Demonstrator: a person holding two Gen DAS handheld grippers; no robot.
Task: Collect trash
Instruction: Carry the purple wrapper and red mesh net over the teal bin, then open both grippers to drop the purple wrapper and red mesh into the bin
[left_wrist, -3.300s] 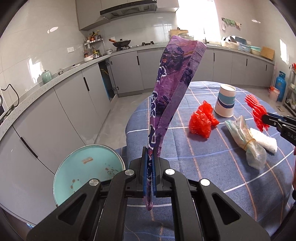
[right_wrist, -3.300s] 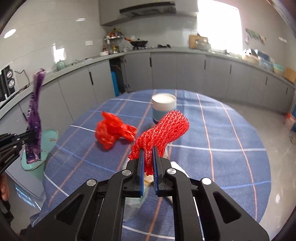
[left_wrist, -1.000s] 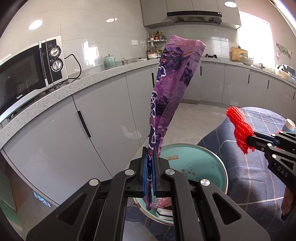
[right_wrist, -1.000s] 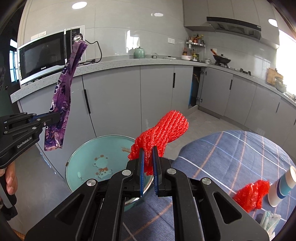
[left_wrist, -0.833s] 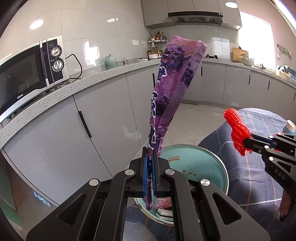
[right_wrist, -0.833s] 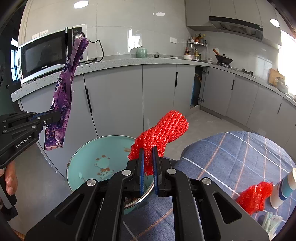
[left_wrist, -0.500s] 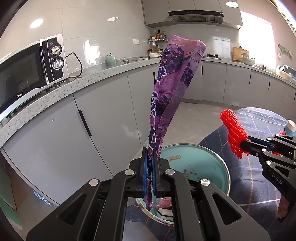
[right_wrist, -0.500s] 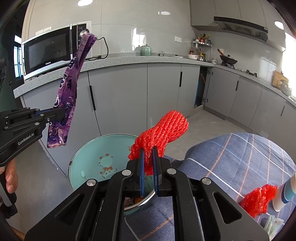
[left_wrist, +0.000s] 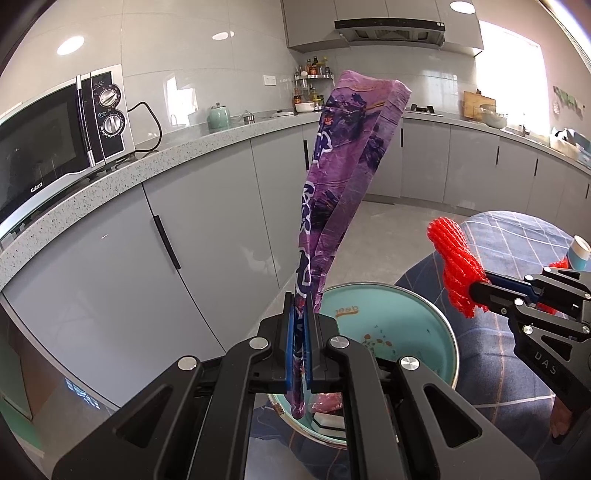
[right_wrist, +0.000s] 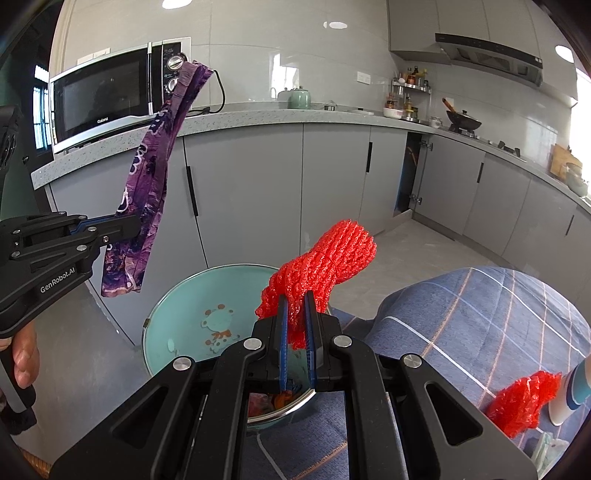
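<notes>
Microwave (right_wrist: 103, 99) at upper left reads "Galanz"; the left gripper (left_wrist: 300, 314) body says "GenRobot.AI" and it's clamped tight on a purple wrapper (left_wrist: 343, 177). The right gripper (right_wrist: 295, 314) is pinched on red foam netting (right_wrist: 321, 266). Both hang over the teal bin (right_wrist: 177, 317) at centre, "deer" printed inside, scraps at the bottom.

My left wrist cam: looks along own fingers, angled down, teal bin (left_wrist: 399, 332) close below, counter behind. Right wrist cam: same down tilt, bin (right_wrist: 184, 317) close too. Both share bin, microwave (left_wrist: 55, 147), cabinets; each catches other gripper.
</notes>
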